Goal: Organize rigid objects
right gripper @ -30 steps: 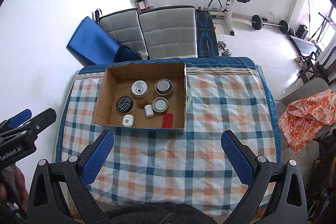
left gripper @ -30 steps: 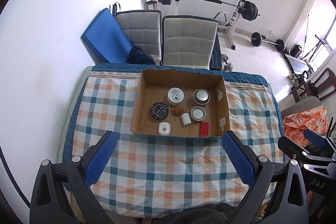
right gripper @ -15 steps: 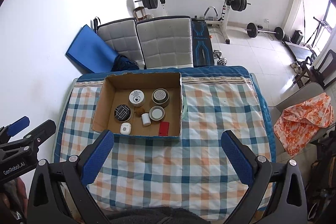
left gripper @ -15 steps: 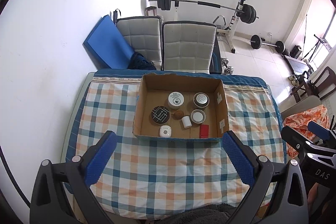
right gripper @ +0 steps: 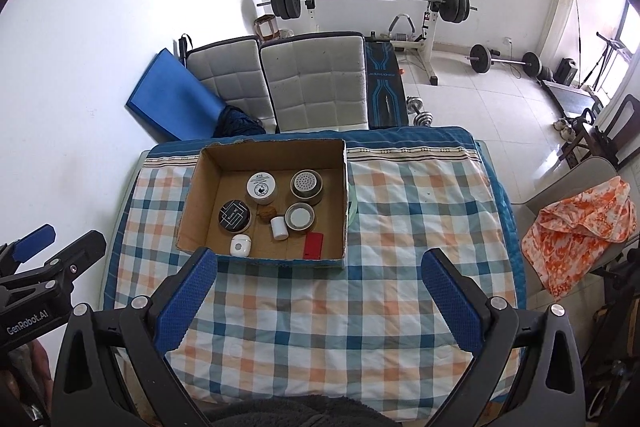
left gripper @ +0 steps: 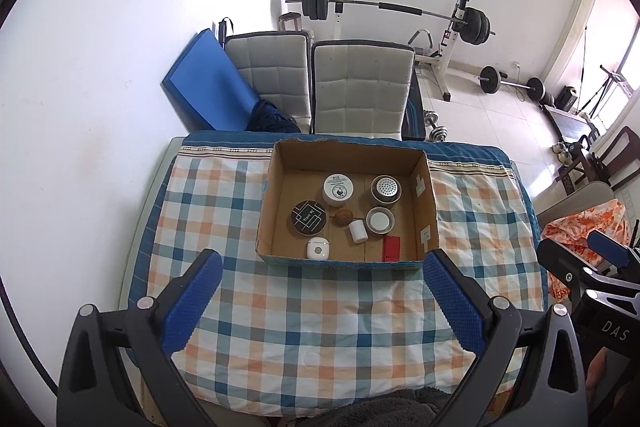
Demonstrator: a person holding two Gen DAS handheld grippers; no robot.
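White walls and a barbell rack [left gripper: 384, 11] stand behind two padded chairs [left gripper: 362, 87] at the far edge of a table under a checked cloth [left gripper: 320, 315], and an open cardboard box [left gripper: 348, 207] sits toward that far edge. Inside it lie a black round tin [left gripper: 308, 218], a white-lidded jar [left gripper: 338, 189], a perforated-top metal can [left gripper: 386, 189], a shallow metal cup [left gripper: 380, 219], a red flat piece [left gripper: 391, 248] in the near right corner, a white square case [left gripper: 318, 249], a small white cylinder [left gripper: 358, 230] and a brown nut-like ball [left gripper: 344, 217]. Left gripper [left gripper: 320, 303] and right gripper [right gripper: 318, 301] hover above the near edge, jaws spread wide and empty.
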